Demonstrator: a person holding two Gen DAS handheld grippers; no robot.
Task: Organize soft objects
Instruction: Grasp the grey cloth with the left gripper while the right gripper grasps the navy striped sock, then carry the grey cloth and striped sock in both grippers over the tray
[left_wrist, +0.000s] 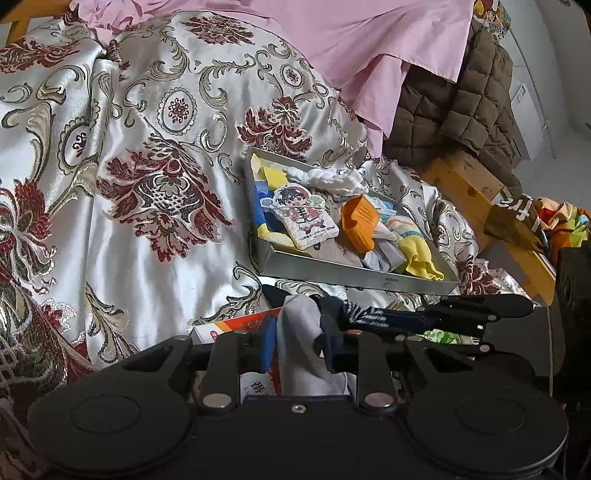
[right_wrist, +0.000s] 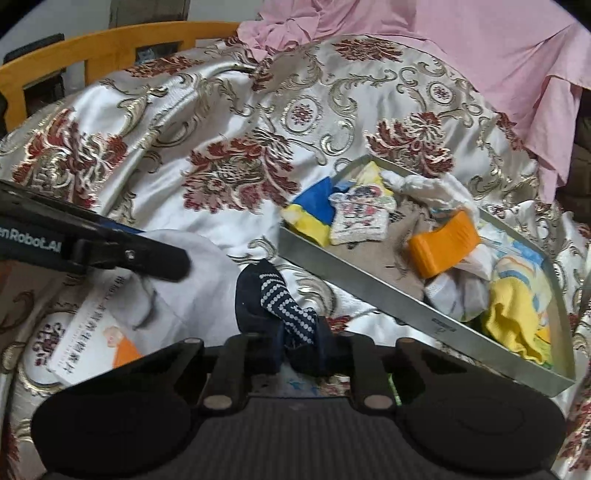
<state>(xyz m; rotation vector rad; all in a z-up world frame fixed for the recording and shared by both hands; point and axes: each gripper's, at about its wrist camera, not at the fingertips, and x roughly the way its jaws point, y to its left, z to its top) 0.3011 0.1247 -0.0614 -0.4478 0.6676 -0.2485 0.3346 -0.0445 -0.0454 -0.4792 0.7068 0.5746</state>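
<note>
Socks are what both tongs grip, just in front of the grey tray (left_wrist: 354, 275) on the patterned bedspread (left_wrist: 155, 206). The left gripper (left_wrist: 301, 347) is closed narrow on a pale grey sock (left_wrist: 301, 354). The right gripper (right_wrist: 303, 356) pinches a navy dotted sock (right_wrist: 284, 310). Inside the tray lie a yellow cloth (right_wrist: 513, 317), an orange piece (right_wrist: 443, 245) and a cartoon pouch (left_wrist: 304, 216). A book (right_wrist: 92, 343) lies left of the tray.

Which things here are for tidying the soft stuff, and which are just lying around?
For the job:
- left hand-held gripper, shut on the grey cloth
- right hand-held gripper, shut on the navy sock
- tray with the yellow sock and white cloth in it

Just lying about:
- book
- bedspread
- pink sheet
- quilted jacket
</note>
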